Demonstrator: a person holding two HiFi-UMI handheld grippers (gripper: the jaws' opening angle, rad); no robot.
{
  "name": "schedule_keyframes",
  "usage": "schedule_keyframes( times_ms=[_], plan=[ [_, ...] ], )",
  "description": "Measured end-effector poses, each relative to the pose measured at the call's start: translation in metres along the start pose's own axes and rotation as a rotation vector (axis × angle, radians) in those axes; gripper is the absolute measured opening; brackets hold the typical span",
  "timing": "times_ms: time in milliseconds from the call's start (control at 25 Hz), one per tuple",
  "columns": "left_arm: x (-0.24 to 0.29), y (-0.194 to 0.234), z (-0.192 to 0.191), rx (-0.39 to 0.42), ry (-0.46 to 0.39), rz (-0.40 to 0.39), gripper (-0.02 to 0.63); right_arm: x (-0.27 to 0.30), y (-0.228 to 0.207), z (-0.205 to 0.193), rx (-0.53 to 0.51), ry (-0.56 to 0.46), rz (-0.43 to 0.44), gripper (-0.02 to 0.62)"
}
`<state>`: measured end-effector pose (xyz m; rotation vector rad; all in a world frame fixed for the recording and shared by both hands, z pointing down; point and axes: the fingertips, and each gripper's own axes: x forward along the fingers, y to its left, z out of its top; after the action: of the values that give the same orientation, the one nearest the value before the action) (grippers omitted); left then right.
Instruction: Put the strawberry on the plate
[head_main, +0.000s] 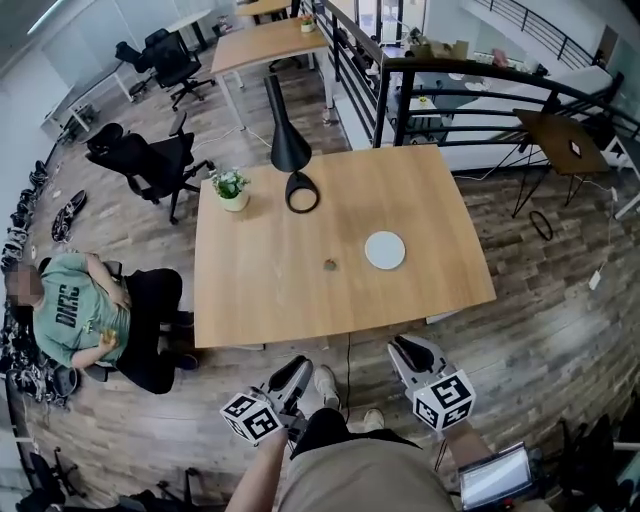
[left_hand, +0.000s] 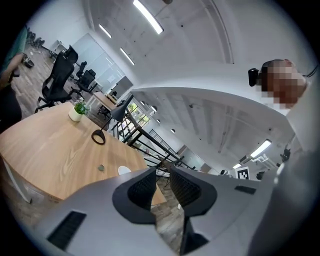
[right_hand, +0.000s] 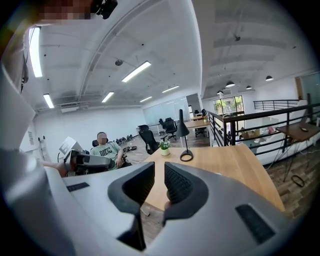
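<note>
A small strawberry (head_main: 329, 265) lies near the middle of the wooden table (head_main: 260, 290). A round white plate (head_main: 385, 250) sits just to its right. Both grippers hang below the table's near edge, off the tabletop. The left gripper (head_main: 293, 373) is shut with nothing between its jaws, and so is the right gripper (head_main: 408, 352). From the left gripper (left_hand: 162, 181) view, the strawberry (left_hand: 101, 168) and the plate (left_hand: 124, 170) show far off on the table. In the right gripper (right_hand: 160, 181) view, neither the strawberry nor the plate shows.
A black desk lamp (head_main: 289, 145) with a ring base (head_main: 302, 192) and a small potted plant (head_main: 231, 190) stand at the table's far left. A person (head_main: 85, 315) sits on the floor to the left. Office chairs (head_main: 150, 160) and a railing (head_main: 480, 75) lie beyond.
</note>
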<state>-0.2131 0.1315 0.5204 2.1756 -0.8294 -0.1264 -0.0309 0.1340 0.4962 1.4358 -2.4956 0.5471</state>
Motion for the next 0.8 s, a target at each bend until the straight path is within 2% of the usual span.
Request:
schedule_keyframes(
  times_ms=[320,800],
  plan=[
    [0.011,0.044,0.050,0.019,0.009,-0.018,0.092,0.050,0.000,0.031,-0.032,-0.010,-0.040,0.063],
    [0.029,0.084,0.076,0.028,0.044,-0.080,0.091,0.085,-0.001,0.039,-0.029,-0.003,-0.125,0.063]
  ],
)
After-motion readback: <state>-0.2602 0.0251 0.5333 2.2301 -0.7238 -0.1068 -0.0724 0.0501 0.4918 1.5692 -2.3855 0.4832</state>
